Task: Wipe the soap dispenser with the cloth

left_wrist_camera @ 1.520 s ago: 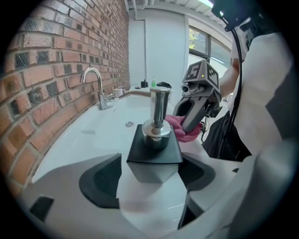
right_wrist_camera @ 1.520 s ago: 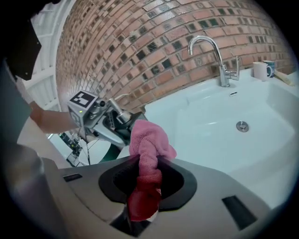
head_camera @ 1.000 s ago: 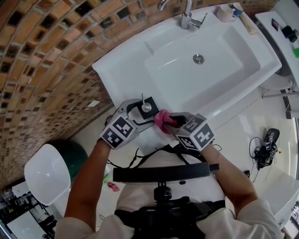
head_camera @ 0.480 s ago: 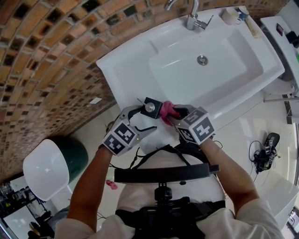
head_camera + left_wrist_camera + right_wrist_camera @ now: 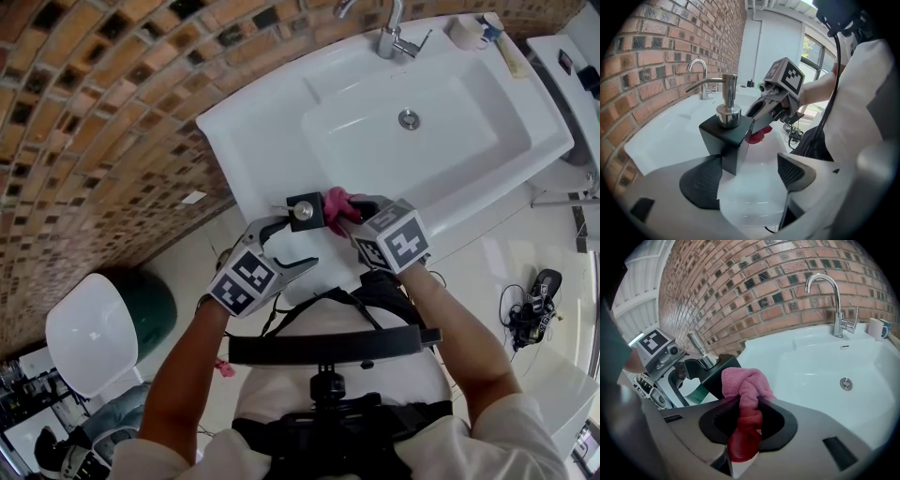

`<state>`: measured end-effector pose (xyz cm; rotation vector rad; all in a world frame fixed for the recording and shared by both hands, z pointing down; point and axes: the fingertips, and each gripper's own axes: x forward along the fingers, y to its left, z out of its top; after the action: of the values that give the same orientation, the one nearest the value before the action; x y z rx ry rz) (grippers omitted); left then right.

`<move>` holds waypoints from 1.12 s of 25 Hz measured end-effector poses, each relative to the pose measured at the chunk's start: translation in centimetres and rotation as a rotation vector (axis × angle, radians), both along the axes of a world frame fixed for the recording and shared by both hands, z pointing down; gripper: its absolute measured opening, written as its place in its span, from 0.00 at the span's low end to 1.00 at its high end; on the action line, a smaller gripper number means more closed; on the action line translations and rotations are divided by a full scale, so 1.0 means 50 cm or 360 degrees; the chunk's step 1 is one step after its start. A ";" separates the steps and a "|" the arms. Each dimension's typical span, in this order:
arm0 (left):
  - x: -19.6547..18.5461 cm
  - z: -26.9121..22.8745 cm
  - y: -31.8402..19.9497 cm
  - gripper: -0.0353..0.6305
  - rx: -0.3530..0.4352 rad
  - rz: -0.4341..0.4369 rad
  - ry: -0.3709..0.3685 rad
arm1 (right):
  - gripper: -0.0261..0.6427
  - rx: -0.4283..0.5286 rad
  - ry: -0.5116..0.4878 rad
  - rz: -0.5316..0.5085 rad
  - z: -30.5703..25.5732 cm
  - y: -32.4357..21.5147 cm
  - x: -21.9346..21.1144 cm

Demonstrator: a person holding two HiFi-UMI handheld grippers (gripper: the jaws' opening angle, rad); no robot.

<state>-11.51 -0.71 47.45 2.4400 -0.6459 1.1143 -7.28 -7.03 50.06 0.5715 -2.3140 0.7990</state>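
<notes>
One black square soap dispenser with a steel pump [image 5: 725, 136] stood on the white sink's rim [image 5: 253, 141] at the spread left gripper [image 5: 747, 176]. The right gripper [image 5: 743, 420] pinched one pink cloth [image 5: 743, 383] beside it.

Both forearms stretched forward, gripper tips close together. Left gripper [image 5: 298, 242] pointed up-right, jaws wide apart, soap dispenser [image 5: 725, 140] against one pad, not clamped. Right gripper [image 5: 354, 208] pointed up-left, jaws closed on bunched cloth [image 5: 743, 383].

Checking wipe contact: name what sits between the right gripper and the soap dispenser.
The pink cloth, clamped in the right gripper, bunched beside the soap dispenser; seen in the right gripper view.
</notes>
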 end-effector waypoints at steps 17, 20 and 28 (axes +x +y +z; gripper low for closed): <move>-0.071 -0.053 -0.076 0.66 0.0244 0.0012 0.0006 | 0.21 -0.0135 -0.0531 0.0227 -0.148 -0.030 0.003; -0.050 -0.043 -0.083 0.66 0.0202 0.0093 0.0029 | 0.21 -0.0159 -0.0565 0.0212 -0.159 -0.019 -0.013; 0.002 -0.036 -0.093 0.60 0.0175 0.0123 0.0138 | 0.21 -0.0245 -0.0473 0.0195 -0.102 -0.015 -0.018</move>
<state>-11.43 -5.34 45.66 2.6112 -0.6051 1.0202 -8.16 -7.78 44.96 0.5608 -2.4713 1.1788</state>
